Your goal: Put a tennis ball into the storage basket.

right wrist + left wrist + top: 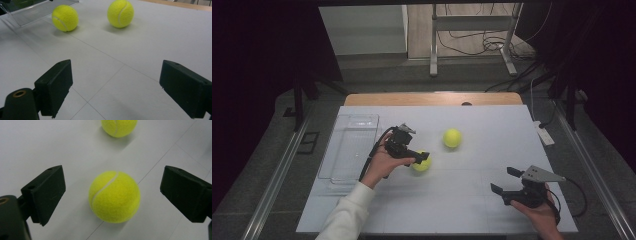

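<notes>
We see a white table [452, 200] with a clear tray [349, 145] at its left, apparently empty, though glare blurs it. Two tennis balls lie nearby; none is in the tray yet. Our left gripper [112, 192] has its fingers spread wide around the near ball [114, 196], not touching. Our right gripper [507, 181] waits, fingers released, well apart. The far ball [119, 127] is cut off.

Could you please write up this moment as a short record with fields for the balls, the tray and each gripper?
near ball: tennis ball on the white table, between the open jaws of the left gripper, untouched
far ball: second tennis ball, apart, free on the table
tray: clear tray at the table's left, nothing seen in it
right gripper: right gripper open, holding nothing, away from both balls
</notes>
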Available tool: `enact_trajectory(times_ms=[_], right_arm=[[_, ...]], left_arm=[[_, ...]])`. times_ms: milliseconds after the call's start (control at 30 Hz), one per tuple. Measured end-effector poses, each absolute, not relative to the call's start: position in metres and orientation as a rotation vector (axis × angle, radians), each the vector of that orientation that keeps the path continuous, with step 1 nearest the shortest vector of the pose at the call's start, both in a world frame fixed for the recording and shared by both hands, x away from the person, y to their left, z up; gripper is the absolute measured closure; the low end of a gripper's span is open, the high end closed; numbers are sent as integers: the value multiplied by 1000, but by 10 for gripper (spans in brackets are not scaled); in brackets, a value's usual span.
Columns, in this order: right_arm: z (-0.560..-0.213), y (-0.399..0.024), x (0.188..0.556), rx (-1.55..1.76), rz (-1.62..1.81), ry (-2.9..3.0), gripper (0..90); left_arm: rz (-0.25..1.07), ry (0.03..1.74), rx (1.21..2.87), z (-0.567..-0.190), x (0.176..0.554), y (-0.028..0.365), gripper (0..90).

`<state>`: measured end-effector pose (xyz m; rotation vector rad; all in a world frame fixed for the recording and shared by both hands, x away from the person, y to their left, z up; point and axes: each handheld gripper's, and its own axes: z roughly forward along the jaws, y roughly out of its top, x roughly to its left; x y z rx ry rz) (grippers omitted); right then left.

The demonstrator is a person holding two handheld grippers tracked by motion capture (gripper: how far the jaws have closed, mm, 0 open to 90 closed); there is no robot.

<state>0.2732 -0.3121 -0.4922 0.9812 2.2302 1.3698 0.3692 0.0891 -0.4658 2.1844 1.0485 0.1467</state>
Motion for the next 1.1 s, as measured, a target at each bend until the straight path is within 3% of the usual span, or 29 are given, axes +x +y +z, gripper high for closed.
enact_trajectory(times_ms=[1100], right_arm=[[-493,-311,273,971,1352,2242,119]], left_arm=[[75,1064,2287,-496,382,69,62]])
